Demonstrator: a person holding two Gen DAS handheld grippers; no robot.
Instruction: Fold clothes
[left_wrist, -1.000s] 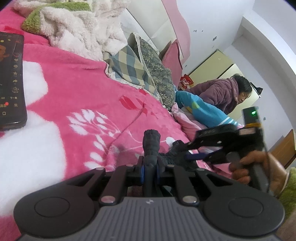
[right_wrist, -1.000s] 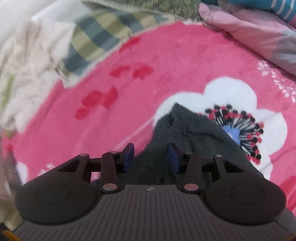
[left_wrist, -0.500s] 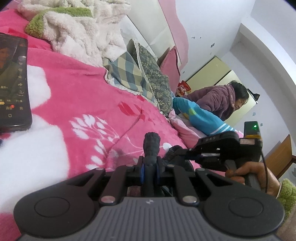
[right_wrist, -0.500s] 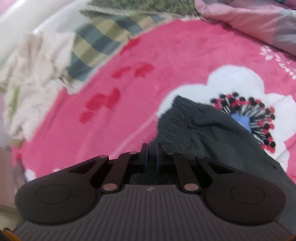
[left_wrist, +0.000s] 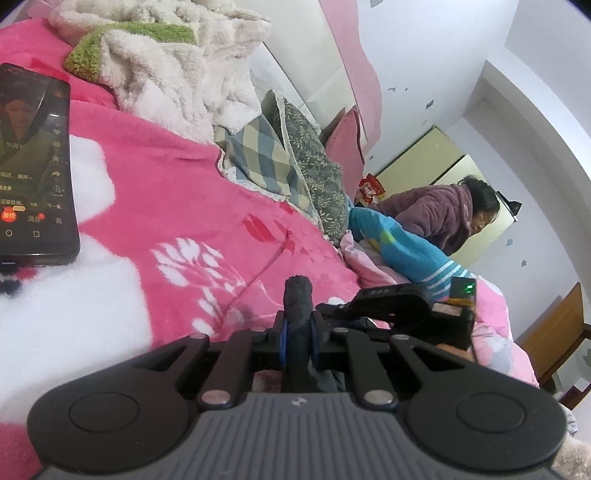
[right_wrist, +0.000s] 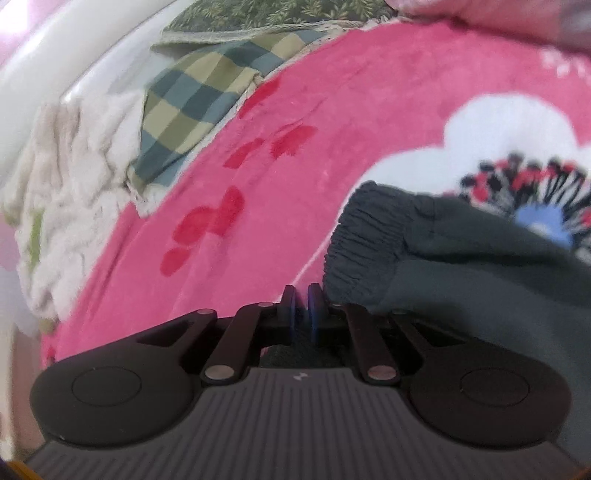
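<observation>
Left tool clamped shut, right tool nearly closed, tilted downward

The phone screen shows small Chinese captions, illegible.

Left hand-held gripper: matte black linkage arms, silver pivot screws, blue finger pads, grey ribbed housing. Right hand-held gripper: identical build.

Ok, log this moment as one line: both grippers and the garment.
left gripper: shut on dark grey garment | right gripper: jaws nearly together, garment edge beneath them, grip unclear | garment: bunched on pink floral blanket | fold: not done
</observation>
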